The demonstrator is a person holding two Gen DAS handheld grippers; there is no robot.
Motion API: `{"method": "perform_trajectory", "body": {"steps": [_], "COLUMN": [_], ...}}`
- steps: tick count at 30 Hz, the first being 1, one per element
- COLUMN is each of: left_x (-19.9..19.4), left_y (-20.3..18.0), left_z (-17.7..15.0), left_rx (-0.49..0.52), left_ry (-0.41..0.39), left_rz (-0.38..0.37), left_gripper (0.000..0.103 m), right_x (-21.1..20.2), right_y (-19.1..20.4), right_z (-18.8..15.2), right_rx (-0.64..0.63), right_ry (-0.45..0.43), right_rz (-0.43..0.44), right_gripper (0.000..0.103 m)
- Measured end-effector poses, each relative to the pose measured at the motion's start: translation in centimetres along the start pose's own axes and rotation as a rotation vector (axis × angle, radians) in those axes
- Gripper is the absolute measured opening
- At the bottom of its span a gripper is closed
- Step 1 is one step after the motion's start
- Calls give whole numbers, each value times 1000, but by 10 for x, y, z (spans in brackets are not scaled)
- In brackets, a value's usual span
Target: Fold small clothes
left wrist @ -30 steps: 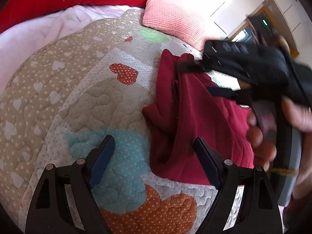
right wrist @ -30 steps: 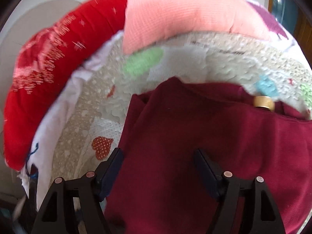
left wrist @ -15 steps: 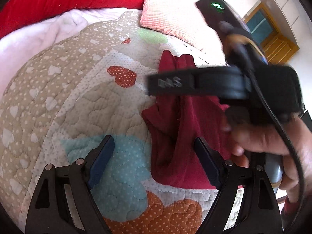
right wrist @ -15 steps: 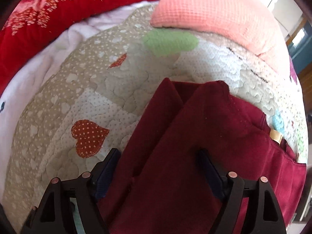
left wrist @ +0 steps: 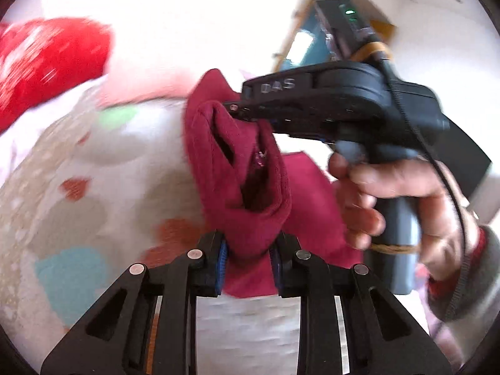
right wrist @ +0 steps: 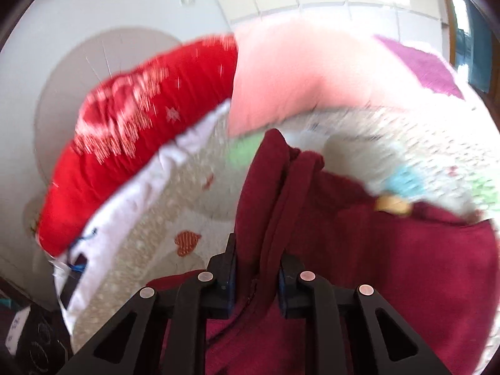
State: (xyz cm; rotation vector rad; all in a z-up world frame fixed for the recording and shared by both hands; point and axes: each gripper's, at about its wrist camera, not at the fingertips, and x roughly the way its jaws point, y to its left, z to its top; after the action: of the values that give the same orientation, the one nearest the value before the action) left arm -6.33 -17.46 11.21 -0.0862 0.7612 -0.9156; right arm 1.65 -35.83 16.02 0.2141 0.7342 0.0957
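A dark red garment [left wrist: 237,168] lies partly on the quilted bed cover and is lifted at one side. My left gripper [left wrist: 248,257] is shut on its near edge. My right gripper [right wrist: 256,268] is shut on a bunched fold of the same garment [right wrist: 359,265]. In the left wrist view the right gripper [left wrist: 247,114] comes in from the right, held by a hand [left wrist: 390,193], pinching the garment's upper edge. The cloth hangs in a loose loop between the two grippers. A small yellow tag [right wrist: 392,204] shows on the garment's far edge.
The quilt [left wrist: 62,206] has heart patches in red, teal, orange and green. A red pillow [right wrist: 140,143] and a pink pillow [right wrist: 306,84] lie at the head of the bed. White sheet [right wrist: 131,200] borders the quilt's left edge. A doorway [left wrist: 300,47] is behind.
Both grippers were open over the flat garment. Now both have shut on its edge and raised it off the quilt; both views tilted upward and are blurred.
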Motion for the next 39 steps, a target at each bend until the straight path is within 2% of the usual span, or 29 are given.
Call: {"method": "perform_trajectory", "body": {"steps": [4,7,9,11,13,14,16,18,20,21,24,28,29,31,33,34,36,37,39], "left_x": [26,62,79,91,86,74,44,26,11,8,27,61,67,75,83,83,78,79,73], "left_y": [-56,-85,-92,-94,-93,-91,-88,-77,-60,-55,-36,-28,-29,-32,-44,-48,-50,-50,-48], "left_z": [4,-10,-22,-34,-41,-42,-44,-38,-34,-31,-20,-17,-21,-26,-39,-45,-50,-50,-46], "left_rx": [100,128,126,140,178,207,272,309,307,294,213,171,164,143,145,168,186,179,160], "left_ry": [31,127,183,255,275,263,212,158,97,80,97,158,177,217,245,243,246,256,264], "left_rz": [-55,-107,-138,-130,-87,-73,-29,29,90,111,154,176,177,174,169,182,186,184,174], "left_gripper": [22,22,22,22,22,22,25,35,56,58,58,58,58,58,58,58,58,58,58], "right_x": [-62,-96,-96,-82,-67,-68,-77,-96,-117,-127,-147,-134,-129,-112,-100,-98,-106,-111,-121], "right_y": [-47,-100,-129,-156,-173,-176,-176,-175,-166,-161,-130,-81,-77,-79,-102,-114,-135,-138,-134], "right_z": [-6,-31,-47,-69,-86,-90,-90,-89,-92,-94,-99,-97,-102,-116,-140,-150,-170,-175,-175], "right_rx": [71,151,189,221,261,279,307,318,304,293,215,-6,-44,-81,-24,24,148,170,171], "right_ry": [-95,-117,-97,-32,3,-33,-57,-76,-100,-113,-161,-135,-120,-76,-24,-16,-60,-71,-94], "right_rz": [-9,-79,-164,-297,-319,-296,-268,-265,-254,-240,-160,-122,-140,-231,-349,-335,-215,-191,-197], "right_gripper": [18,16,16,16,16,16,22,31,37,38,40,40,40,40,40,40,40,40,41]}}
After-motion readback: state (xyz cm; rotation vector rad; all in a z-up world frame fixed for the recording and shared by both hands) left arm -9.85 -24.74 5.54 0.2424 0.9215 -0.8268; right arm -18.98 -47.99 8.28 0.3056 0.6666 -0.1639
